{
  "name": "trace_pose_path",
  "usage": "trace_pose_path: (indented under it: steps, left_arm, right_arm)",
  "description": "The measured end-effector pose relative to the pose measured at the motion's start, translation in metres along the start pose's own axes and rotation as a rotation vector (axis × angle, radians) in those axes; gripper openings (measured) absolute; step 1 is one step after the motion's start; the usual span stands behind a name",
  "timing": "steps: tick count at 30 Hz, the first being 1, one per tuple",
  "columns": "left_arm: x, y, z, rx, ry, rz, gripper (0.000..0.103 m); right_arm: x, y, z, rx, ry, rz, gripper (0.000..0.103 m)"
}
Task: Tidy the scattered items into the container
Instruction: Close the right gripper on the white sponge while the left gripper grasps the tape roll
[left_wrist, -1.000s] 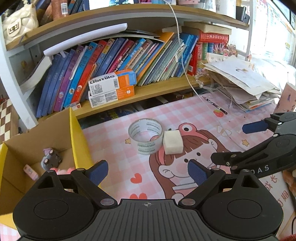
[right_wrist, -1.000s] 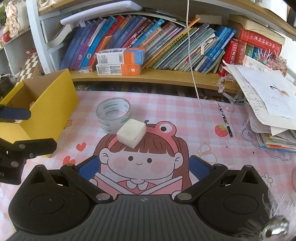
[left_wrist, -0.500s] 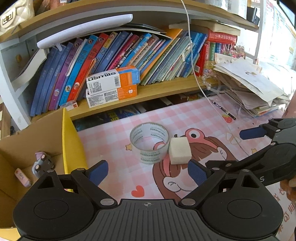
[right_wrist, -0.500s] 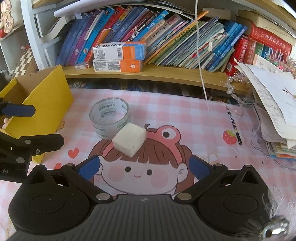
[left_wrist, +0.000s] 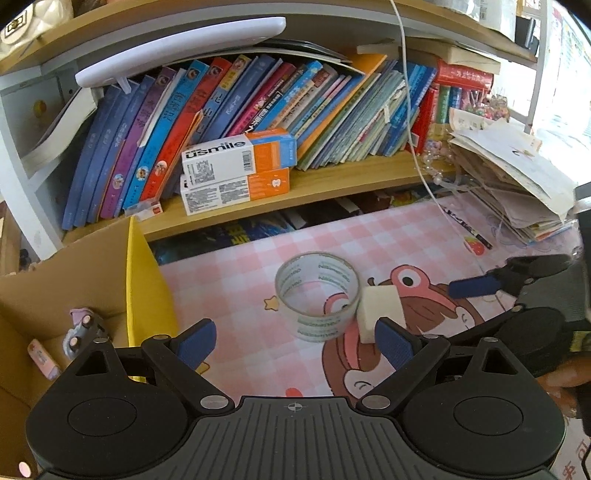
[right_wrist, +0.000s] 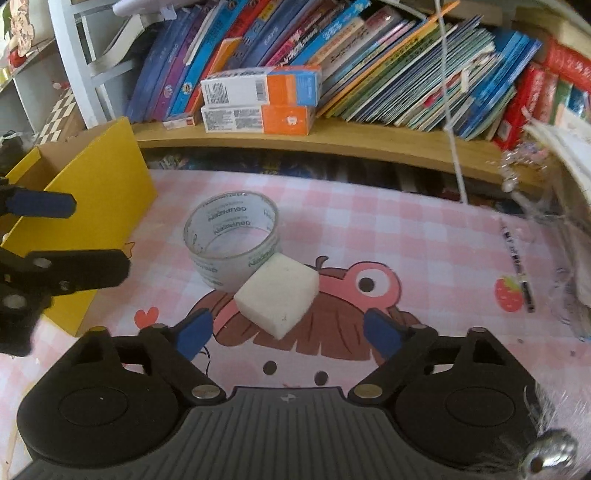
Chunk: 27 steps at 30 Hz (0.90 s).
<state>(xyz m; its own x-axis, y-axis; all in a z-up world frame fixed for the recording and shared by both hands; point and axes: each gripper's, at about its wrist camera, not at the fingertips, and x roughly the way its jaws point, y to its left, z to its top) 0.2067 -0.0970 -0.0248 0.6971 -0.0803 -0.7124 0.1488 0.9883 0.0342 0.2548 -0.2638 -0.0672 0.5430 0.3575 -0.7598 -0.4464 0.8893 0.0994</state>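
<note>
The right claw (right_wrist: 284, 332) is closing, its pads either side of the near corner of the white sponge (right_wrist: 277, 293) but not yet pressing it. The sponge lies on the pink table mat (right_wrist: 406, 240), touching the tape roll (right_wrist: 232, 238) just behind it. The left claw (left_wrist: 295, 341) hangs open and empty, the tape ahead of it. The yellow box (left_wrist: 142, 280) stands to the left, a small toy (left_wrist: 79, 330) inside. A pencil (right_wrist: 517, 264) lies to the right, near a paper stack (left_wrist: 517, 177). Books (left_wrist: 258, 107) and two cartons (left_wrist: 236, 170) fill the shelf behind.
</note>
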Motion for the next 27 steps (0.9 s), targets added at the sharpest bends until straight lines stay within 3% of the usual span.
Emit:
trace_pose_path:
  steps: [9, 20, 27]
  left_arm:
    - [0.011, -0.001, 0.003, 0.007, 0.017, 0.003, 0.095]
    - [0.022, -0.005, 0.011, 0.041, 0.019, -0.013, 0.095]
    - [0.028, -0.014, 0.015, 0.062, 0.016, -0.031, 0.095]
  right_arm:
    - [0.026, 0.002, 0.006, -0.016, 0.001, 0.043, 0.083]
    - [0.043, -0.002, 0.005, -0.004, 0.009, 0.065, 0.056]
    - [0.035, -0.008, 0.003, 0.019, 0.004, 0.076, 0.047]
